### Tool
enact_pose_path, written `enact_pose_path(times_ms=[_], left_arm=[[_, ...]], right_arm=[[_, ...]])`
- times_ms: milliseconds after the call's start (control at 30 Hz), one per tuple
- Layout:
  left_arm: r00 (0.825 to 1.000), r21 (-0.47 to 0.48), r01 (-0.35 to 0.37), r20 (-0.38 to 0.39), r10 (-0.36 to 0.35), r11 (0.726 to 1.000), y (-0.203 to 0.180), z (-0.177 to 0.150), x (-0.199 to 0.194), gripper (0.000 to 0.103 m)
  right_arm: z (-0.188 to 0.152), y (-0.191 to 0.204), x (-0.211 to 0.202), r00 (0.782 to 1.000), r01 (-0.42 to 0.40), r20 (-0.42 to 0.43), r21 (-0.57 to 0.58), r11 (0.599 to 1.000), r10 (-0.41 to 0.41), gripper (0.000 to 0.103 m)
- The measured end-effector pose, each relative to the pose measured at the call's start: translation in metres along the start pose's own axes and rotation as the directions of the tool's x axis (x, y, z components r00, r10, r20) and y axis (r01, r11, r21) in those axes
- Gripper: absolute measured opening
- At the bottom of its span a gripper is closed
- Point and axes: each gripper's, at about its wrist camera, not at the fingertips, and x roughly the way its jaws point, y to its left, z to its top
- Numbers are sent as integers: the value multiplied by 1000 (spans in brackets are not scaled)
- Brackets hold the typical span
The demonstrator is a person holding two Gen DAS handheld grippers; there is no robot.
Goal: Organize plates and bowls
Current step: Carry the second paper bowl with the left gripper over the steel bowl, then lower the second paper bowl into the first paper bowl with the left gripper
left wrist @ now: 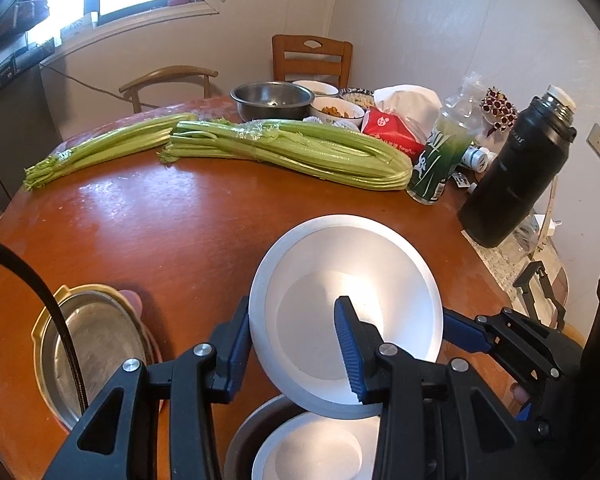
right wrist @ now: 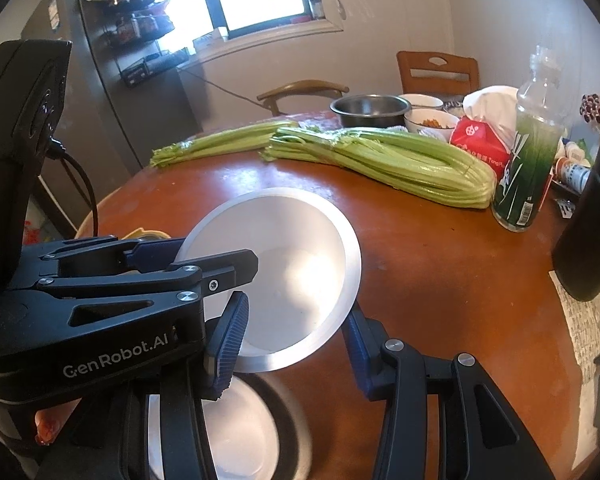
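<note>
A white plate (left wrist: 332, 280) is held tilted above the table; it also shows in the right wrist view (right wrist: 296, 256). My left gripper (left wrist: 296, 344) grips its left rim, one finger outside and one inside. My right gripper (right wrist: 296, 336) grips its opposite rim, and its blue fingertip shows in the left wrist view (left wrist: 460, 330). Below lies another white plate (left wrist: 320, 452) inside a dark bowl (left wrist: 244, 436), also seen in the right wrist view (right wrist: 240, 432). A steel dish with a gold rim (left wrist: 96, 344) sits at the left.
Two celery bunches (left wrist: 292, 152) lie across the round wooden table (left wrist: 160, 232). Behind stand a steel bowl (left wrist: 272, 98), food bowls (left wrist: 336, 110), a red tissue pack (left wrist: 392, 132), a green bottle (left wrist: 440, 160) and a black thermos (left wrist: 516, 172). Two chairs stand by the wall.
</note>
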Motion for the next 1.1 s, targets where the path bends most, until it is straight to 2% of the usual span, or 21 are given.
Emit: enact_pose_path(times_ms=[500,1100], left_arm=[[998,5,-18,53,17,1000,-5,-29,-39,40],[997,6,-16,70,15,1000,-2,-60,-55,40]], right_arm=[[-19,25,-34,999,0,51,-35,999,2,49],[-45,42,-50,998,-8,68,-52,999,12,49]])
